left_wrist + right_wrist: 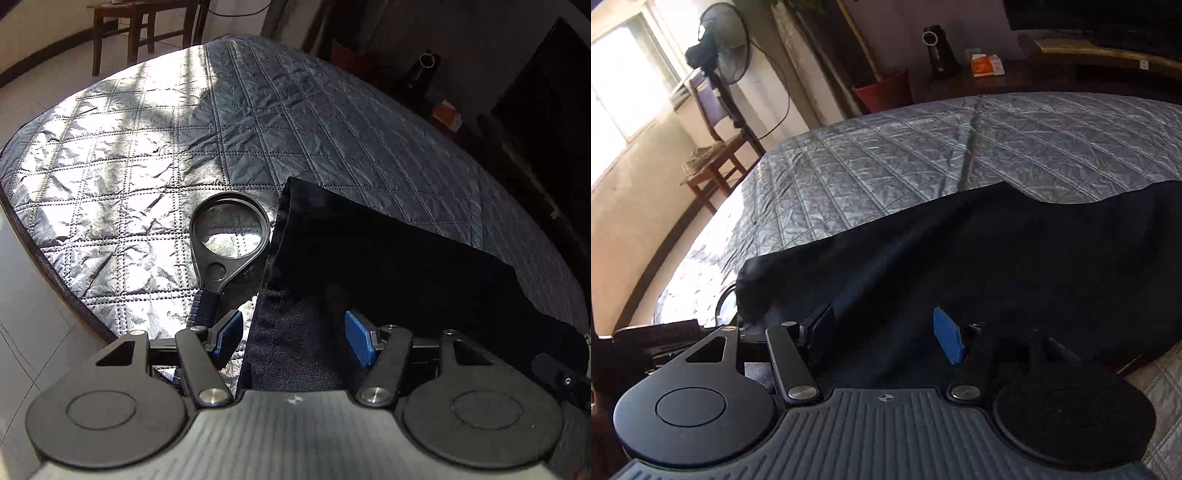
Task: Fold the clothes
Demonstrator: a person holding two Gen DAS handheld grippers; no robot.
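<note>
Folding looked partly done: dark jeans (369,266) lay doubled on quilt (147,147), more folds left. Left gripper (293,338) and right gripper (886,334) both gaped over the cloth, gripping nothing.

The quilted cover (155,122) is silver-grey with a stitched pattern of squares, and the garment (369,266) on it is very dark navy, almost black. The magnifying glass (229,236) has a black frame. The gripper pads (947,334) are blue, and the flower pot (884,90) is red.
</note>
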